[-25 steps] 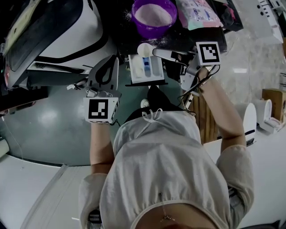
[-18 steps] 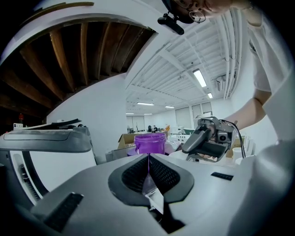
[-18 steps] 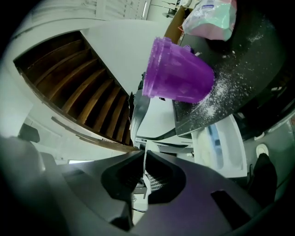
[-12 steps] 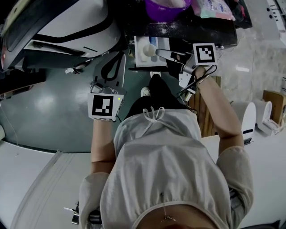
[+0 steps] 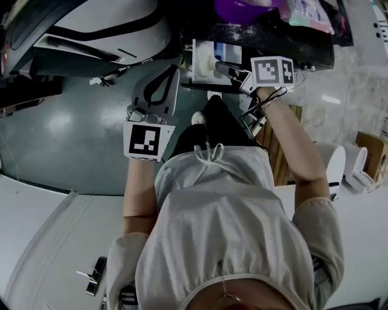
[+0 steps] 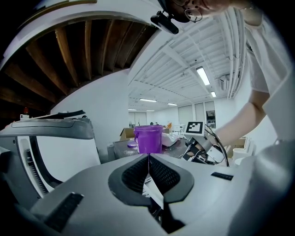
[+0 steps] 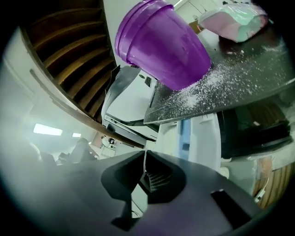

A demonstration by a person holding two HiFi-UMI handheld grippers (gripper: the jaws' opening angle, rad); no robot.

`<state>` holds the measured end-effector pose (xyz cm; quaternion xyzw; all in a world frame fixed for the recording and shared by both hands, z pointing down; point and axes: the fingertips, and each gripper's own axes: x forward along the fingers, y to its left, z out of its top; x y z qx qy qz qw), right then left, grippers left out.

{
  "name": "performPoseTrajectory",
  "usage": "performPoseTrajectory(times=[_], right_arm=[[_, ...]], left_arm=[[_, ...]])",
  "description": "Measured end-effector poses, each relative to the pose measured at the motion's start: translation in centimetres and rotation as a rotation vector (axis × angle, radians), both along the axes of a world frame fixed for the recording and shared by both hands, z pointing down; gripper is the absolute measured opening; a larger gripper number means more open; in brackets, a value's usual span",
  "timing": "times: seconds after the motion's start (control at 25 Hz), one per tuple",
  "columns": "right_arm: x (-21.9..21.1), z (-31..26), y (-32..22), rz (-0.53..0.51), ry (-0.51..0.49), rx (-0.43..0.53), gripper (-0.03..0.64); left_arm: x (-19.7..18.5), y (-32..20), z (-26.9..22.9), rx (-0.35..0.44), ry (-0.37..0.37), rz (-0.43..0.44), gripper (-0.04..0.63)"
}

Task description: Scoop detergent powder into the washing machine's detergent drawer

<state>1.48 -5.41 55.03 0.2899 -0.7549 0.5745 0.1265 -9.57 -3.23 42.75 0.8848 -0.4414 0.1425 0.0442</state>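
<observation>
While the person stands over the white washing machine [image 5: 115, 27], the right gripper [image 5: 225, 68] is clamped on the handle of a white plastic scoop [image 5: 205, 62]. The scoop's bowl sits over the pulled-out white detergent drawer [image 5: 199, 47], beside its blue compartment. In the right gripper view the jaws meet at their tips and point toward the drawer. The left gripper [image 5: 174, 70] hangs apart to the left of the drawer, its jaws pressed together on nothing. Beyond the drawer, a purple plastic tub [image 5: 239, 8] stands on a dark countertop [image 7: 239, 78] dusted with spilled white powder [image 7: 207, 85], near a pink-and-green soft packet [image 5: 309, 15].
</observation>
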Motion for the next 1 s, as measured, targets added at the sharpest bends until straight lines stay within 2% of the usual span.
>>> performPoseTrajectory(times=[0.16,0.48,0.6,0.76,1.0], right_arm=[[-0.1,1.3,-1.1,-0.034,0.128,0.076,0.011],[-0.8,2.9,-2.5,-0.104,0.284,0.19,0.011],[-0.6,3.4,-3.0,-0.118,0.382,0.248,0.011],[-0.8,3.5,-3.7,-0.153,0.489,0.364,0.011],[-1.7,3.3,-3.8,-0.29,0.666,0.568,0.011]], left_arm=[[-0.4,-0.1,0.5,-0.014,0.002,-0.016,0.023],[-1.1,-0.6,1.4,-0.012,0.004,-0.015,0.023],[-1.2,-0.6,1.8,-0.019,0.002,-0.013,0.023],[-1.5,-0.6,2.0,-0.02,0.001,-0.012,0.023],[-2.0,-1.1,2.5,-0.014,-0.004,-0.011,0.023]])
